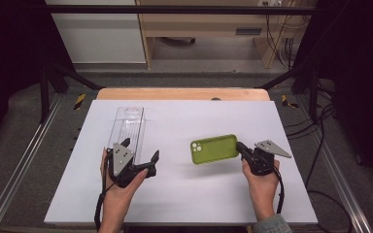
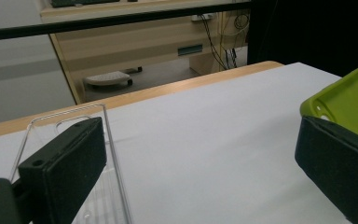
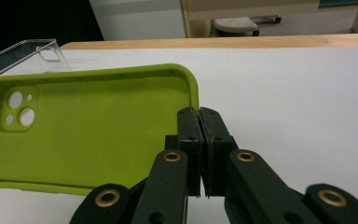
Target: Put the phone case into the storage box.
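Note:
A lime-green phone case (image 1: pixel 214 148) (image 3: pixel 88 126) is held roughly level just over the white table, hollow side up, camera cutouts at its left end. My right gripper (image 1: pixel 239 146) (image 3: pixel 199 112) is shut on the case's right rim. A clear plastic case (image 1: pixel 127 125) (image 3: pixel 23 51) lies on the table at the left. My left gripper (image 1: pixel 138 151) (image 2: pixel 200 140) stands open just in front of it, with nothing between its fingers. In the left gripper view the clear case (image 2: pixel 51 128) sits behind the left jaw and the green case (image 2: pixel 349 102) behind the right jaw.
The white tabletop (image 1: pixel 184 194) has a wooden strip (image 1: pixel 182 93) along its far edge. Metal rails (image 1: pixel 24 160) run along both sides and cables (image 1: pixel 320 121) hang at the right. Wooden furniture stands beyond the table.

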